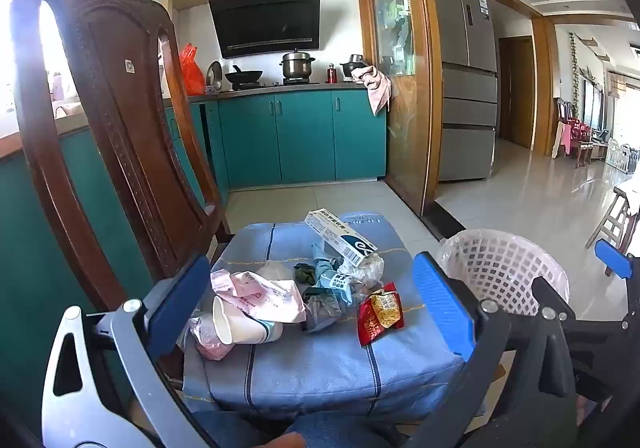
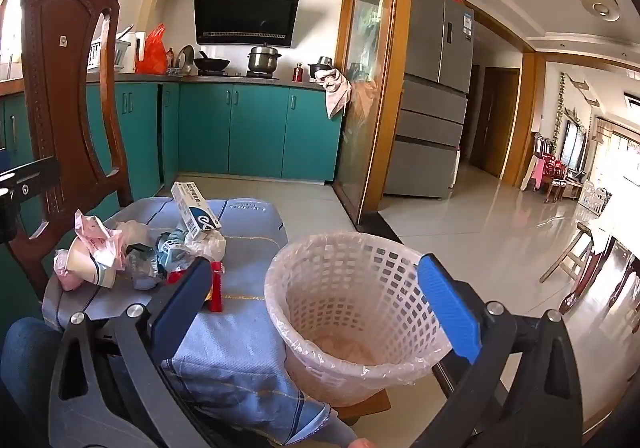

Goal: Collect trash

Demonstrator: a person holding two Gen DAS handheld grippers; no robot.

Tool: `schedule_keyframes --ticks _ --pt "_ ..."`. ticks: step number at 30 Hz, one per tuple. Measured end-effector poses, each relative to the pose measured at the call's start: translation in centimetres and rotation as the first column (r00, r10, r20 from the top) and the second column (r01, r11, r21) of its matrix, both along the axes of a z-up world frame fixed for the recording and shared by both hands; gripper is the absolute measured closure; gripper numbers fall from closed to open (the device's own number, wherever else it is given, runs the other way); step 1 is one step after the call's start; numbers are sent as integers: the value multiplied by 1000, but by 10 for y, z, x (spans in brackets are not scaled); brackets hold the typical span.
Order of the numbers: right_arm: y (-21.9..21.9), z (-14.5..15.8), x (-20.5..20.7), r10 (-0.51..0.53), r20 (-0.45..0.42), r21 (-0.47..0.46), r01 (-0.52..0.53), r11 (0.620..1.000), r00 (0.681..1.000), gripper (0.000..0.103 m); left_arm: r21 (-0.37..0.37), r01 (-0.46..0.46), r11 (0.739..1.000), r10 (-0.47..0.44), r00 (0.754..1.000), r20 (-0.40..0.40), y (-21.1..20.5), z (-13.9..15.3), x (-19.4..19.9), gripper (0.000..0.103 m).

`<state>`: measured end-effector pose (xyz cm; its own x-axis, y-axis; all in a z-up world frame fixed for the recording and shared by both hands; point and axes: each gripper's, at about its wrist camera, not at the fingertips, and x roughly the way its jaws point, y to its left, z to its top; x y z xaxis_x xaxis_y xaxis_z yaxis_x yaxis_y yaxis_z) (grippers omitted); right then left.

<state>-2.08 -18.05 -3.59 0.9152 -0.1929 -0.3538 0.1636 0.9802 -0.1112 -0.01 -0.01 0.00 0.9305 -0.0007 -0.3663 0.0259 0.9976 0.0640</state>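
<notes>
Big carved dark-wood chair stands at the left, and its seat, under a blue striped cloth cover, carries the whole mess. Just beside the seat on the right sits the pale pink lattice plastic wastebasket, lined with a clear bag and looking empty as far as the view shows.

Left tongs hover wide open over the pile, blue pads on either side of it, gripping nothing. Right tongs are spread wide too, framing the basket mouth, nothing held.

Now the trash, all bunched mid-seat. The long white cardboard box with the dark blue end rests tilted on top of the heap: stiff and light, best pinched across its narrow sides. The crumpled pink-and-white wrapper is soft and will squash flat, so bite deep into the bulk. The white paper cup lies on its side, touching that wrapper; I'd say it crushes easily, so take the rim wall gently. The red and yellow foil snack packet lies nearest the basket side, probably slick and almost weightless; grab a crimped edge. Grey-green crumpled wrappers fill the middle, limp and springy.
</notes>
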Motion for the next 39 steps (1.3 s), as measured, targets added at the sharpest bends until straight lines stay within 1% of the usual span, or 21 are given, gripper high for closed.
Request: schedule_keyframes --ticks 39 --pt "-2 6 -3 -16 14 -3 16 1000 1000 3 9 0 1000 0 1000 -1 -1 -1 -1 2"
